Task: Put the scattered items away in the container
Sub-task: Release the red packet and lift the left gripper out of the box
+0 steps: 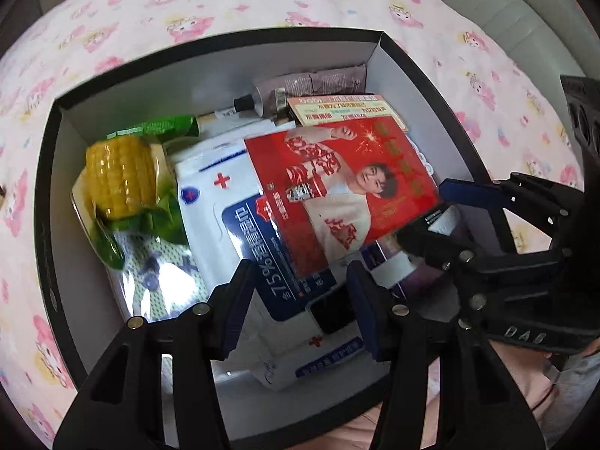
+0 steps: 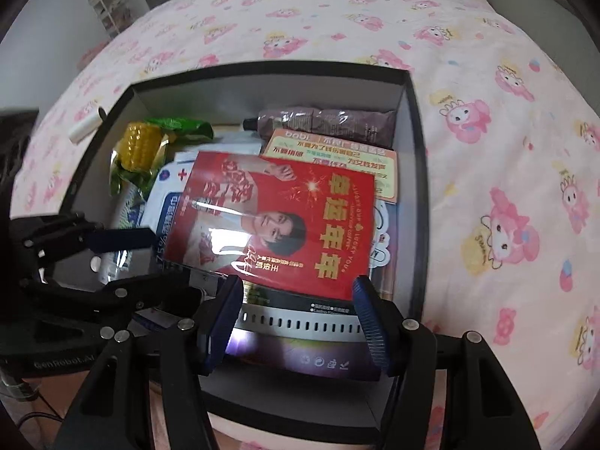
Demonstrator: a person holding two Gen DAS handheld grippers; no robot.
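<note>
a pink cartoon-print bed carries the black box and a white tube.

left tool agape, right tool agape

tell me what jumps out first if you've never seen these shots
The bright red card with a man's face lies on top of the pile in the middle of the black box. The yellow corn cob in green wrap sits at the box's left side. The box stands on a pink cartoon bedsheet.
</note>
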